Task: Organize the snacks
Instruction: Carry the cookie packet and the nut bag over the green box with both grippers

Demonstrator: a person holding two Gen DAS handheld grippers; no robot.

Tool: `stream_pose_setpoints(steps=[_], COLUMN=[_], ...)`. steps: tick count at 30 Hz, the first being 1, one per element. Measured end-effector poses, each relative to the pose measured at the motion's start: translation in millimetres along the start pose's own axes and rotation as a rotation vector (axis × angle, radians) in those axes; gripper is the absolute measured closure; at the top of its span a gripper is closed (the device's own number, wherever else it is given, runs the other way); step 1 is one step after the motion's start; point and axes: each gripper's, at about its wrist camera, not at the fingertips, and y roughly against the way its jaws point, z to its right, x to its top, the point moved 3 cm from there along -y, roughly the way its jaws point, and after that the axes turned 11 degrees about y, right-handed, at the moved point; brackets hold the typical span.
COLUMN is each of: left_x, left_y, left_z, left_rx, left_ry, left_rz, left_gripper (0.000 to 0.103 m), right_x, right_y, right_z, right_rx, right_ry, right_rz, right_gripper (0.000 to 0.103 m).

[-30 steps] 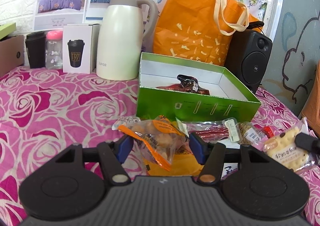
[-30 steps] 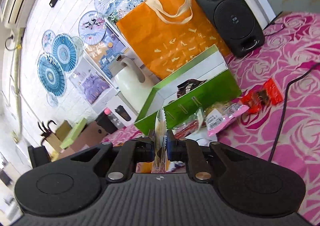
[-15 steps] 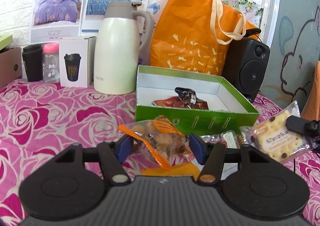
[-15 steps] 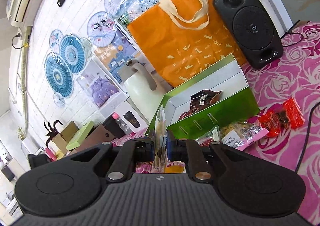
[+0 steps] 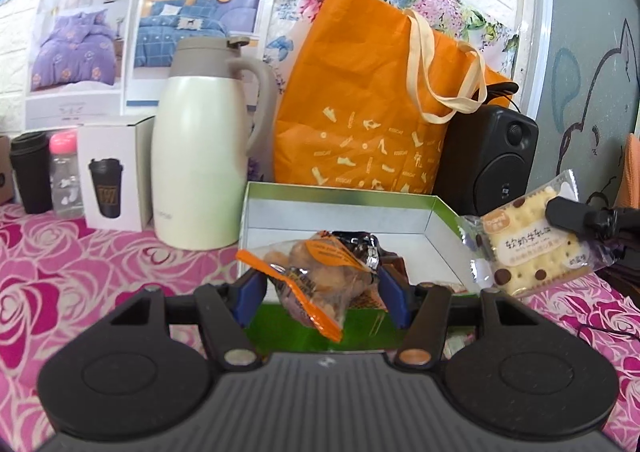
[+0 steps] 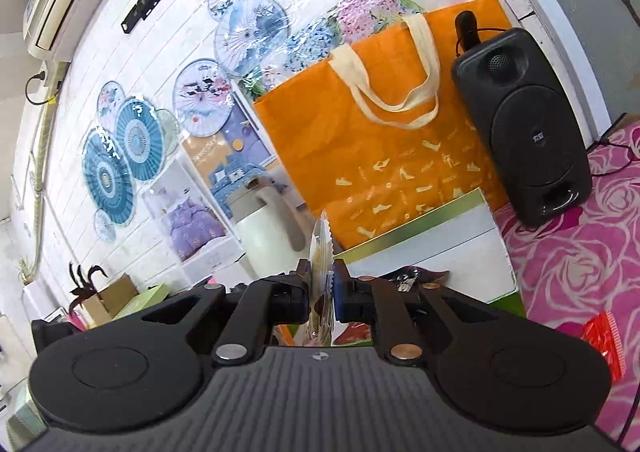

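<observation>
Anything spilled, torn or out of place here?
Nothing spilled or damaged. One stray: a red snack packet lies on the pink rose cloth outside the green box. Left hand-held gripper grips an orange-trimmed snack bag; right hand-held gripper pinches a clear cracker pack.

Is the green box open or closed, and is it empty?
Open, not empty: the green box has no lid on, and a dark wrapper lies inside.

green box (image 5: 320, 328) — pink rose-print cloth (image 5: 80, 284), orange bag (image 5: 360, 111)
</observation>
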Motion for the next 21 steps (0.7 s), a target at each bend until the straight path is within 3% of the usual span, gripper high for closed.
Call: stream_pose_setpoints(steps=[13, 21], left_x=[7.2, -6.9], left_y=[-53.4, -71.0], left_z=[-4.4, -11.4], left_rx=[0.004, 0.027], left_ry=[0.030, 0.020], left_rz=[0.003, -0.040], left_gripper=[0.043, 0.043], right_x=[-8.8, -27.4], right_y=[-33.7, -57.2], right_z=[50.1, 60.0], right_rx=[-0.043, -0.107], right_ry=[-0.153, -0.151], right_rz=[0.044, -0.038], right_gripper=[0.082, 0.082])
